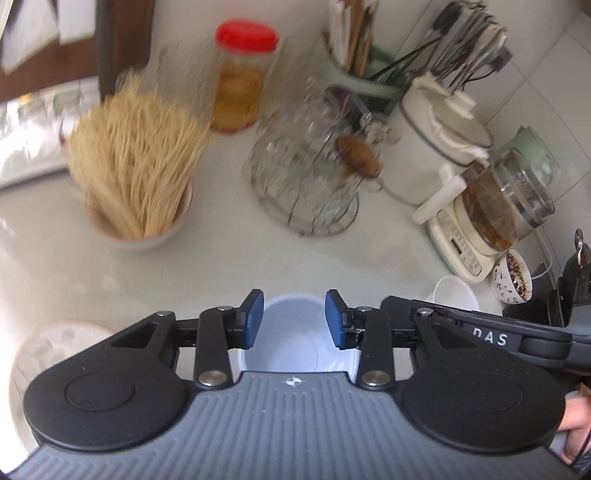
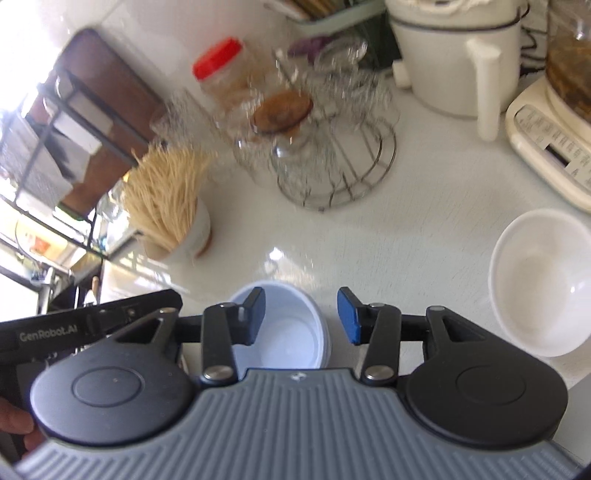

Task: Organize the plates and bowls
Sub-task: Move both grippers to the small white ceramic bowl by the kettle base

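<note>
Below both tools: pale blue bowl (image 1: 291, 332) on counter, untouched; L tool (image 1: 294, 319) & R tool (image 2: 301, 315) part-open, empty.

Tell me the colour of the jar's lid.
Red; the clear jar's lid shows best in the left wrist view.

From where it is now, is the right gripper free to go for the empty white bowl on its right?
Probably yes. The right gripper is open with nothing clamped, and only bare counter lies between it and the white bowl.

Glass rack (image 1: 306, 166) blurred; plate (image 1: 55, 354) partly hidden.
</note>
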`<action>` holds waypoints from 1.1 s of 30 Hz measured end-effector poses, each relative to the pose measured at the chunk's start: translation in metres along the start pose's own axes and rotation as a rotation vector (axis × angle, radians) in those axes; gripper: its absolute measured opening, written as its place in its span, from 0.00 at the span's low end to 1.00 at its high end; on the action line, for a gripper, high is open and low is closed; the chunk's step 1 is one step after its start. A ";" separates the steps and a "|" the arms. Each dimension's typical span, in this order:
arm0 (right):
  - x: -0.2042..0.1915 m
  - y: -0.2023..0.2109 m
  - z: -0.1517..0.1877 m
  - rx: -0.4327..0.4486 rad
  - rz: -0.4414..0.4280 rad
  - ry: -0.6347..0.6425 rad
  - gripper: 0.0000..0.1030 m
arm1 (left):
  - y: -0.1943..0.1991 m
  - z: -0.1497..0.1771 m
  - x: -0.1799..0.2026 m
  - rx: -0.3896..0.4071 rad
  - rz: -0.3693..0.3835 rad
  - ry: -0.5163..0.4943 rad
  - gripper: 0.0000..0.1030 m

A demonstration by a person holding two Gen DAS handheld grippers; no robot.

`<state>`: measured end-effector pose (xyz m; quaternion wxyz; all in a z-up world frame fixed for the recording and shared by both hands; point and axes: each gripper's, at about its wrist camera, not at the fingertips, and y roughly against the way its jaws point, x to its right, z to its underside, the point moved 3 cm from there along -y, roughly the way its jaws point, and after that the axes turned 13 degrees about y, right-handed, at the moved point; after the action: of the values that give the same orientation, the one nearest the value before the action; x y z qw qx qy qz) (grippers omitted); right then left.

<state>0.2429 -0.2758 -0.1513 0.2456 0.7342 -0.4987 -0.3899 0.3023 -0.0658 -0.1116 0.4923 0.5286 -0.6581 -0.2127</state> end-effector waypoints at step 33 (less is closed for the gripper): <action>0.038 0.113 0.012 0.308 0.274 -0.073 0.46 | 0.014 0.004 0.110 0.020 0.213 -0.259 0.42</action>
<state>0.1799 -0.3539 -0.0857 0.1628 0.6737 -0.6562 -0.2984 0.2968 -0.1608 -0.0553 0.4178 0.4287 -0.7704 -0.2193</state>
